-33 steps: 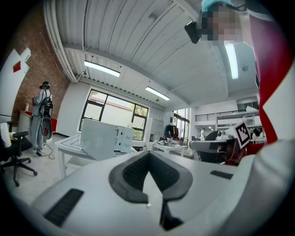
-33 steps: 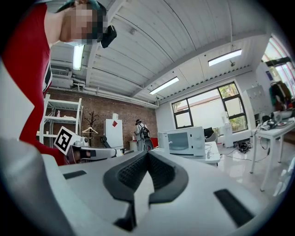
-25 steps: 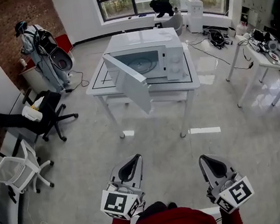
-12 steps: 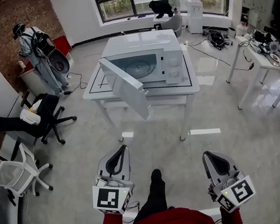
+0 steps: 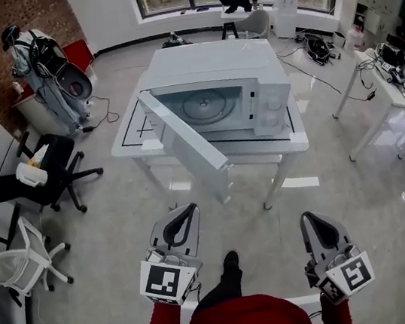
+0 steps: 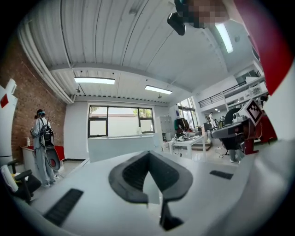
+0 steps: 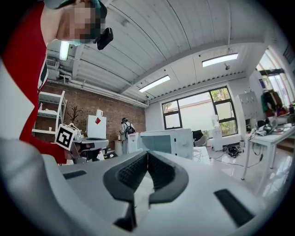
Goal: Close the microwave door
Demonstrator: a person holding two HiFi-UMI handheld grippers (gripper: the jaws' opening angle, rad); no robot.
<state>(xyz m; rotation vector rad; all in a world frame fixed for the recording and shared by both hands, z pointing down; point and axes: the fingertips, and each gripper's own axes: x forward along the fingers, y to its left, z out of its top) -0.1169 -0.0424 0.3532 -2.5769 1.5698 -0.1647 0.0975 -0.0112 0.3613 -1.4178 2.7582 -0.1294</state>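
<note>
The white microwave (image 5: 210,68) stands on a white table (image 5: 127,145) ahead of me. Its door (image 5: 188,146) hangs wide open, swung out toward me and to the left, and the turntable shows inside. My left gripper (image 5: 183,215) is low in the head view, short of the door's free edge and apart from it, jaws shut and empty. My right gripper (image 5: 315,219) floats level to the right, also shut with nothing in it. The right gripper view shows the microwave (image 7: 167,143) beyond the shut pads (image 7: 138,171). The left gripper view faces the door's white panel (image 6: 122,147).
Black and white office chairs (image 5: 59,169) stand at the left. A person with a backpack (image 5: 35,58) is by the brick wall. A white desk (image 5: 396,85) with cables lies at the right. My own foot (image 5: 231,261) shows on the grey floor between the grippers.
Both grippers and my view have come forward toward the table. The microwave and its open door now look larger and nearer. The jaws stayed shut.
</note>
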